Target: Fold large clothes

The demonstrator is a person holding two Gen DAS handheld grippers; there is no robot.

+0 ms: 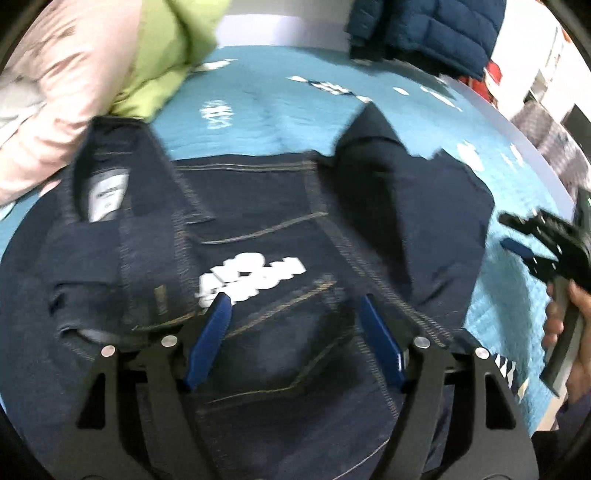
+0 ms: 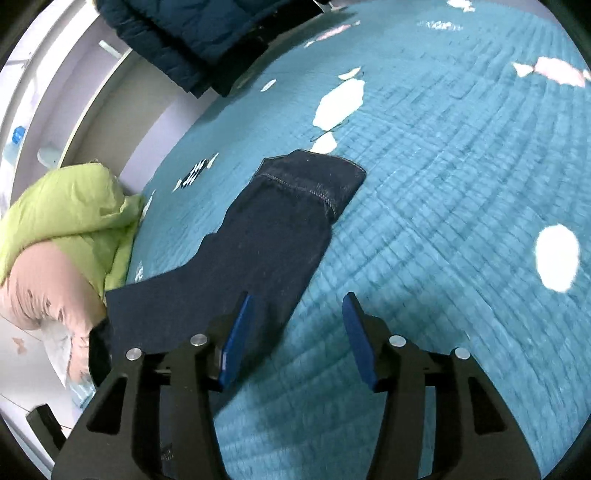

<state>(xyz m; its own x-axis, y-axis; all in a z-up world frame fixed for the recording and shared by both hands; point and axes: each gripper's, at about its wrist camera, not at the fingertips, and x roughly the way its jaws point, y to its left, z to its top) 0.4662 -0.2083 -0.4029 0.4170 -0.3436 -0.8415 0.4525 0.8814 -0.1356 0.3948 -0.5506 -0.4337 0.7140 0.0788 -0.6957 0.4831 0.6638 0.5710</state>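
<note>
From the left wrist camera, a dark denim jacket (image 1: 258, 229) with tan stitching and a white printed logo lies spread on a teal quilted bedcover (image 1: 258, 110), filling the near half of the bed. The left gripper (image 1: 295, 314) hangs directly above the jacket's middle, its blue fingers (image 1: 212, 339) spread apart with nothing between them, released. One sleeve points up toward the far edge of the bed. At the far left corner sits a heap of pink and lime-green clothing (image 1: 110, 66); a navy puffer jacket (image 1: 424, 26) lies at the far edge. At the right edge, a person's hand (image 1: 569, 325) holds the right gripper (image 1: 532, 240), apart from the jacket. From the right wrist camera, the right gripper (image 2: 295, 332) hovers over the bedcover (image 2: 443, 221), its blue fingers (image 2: 236, 343) parted and empty; the left finger overlaps the jacket's edge in view, though contact cannot be told. A denim sleeve (image 2: 288, 221) stretches away from the jacket, its cuff lying flat. The folding looks early: the jacket seems partly gathered, but this sleeve is still unfolded. Open bedcover lies to the right of the sleeve, giving free room; the clothing heap (image 2: 62, 229) and puffer jacket (image 2: 184, 33) crowd the far side.
</note>
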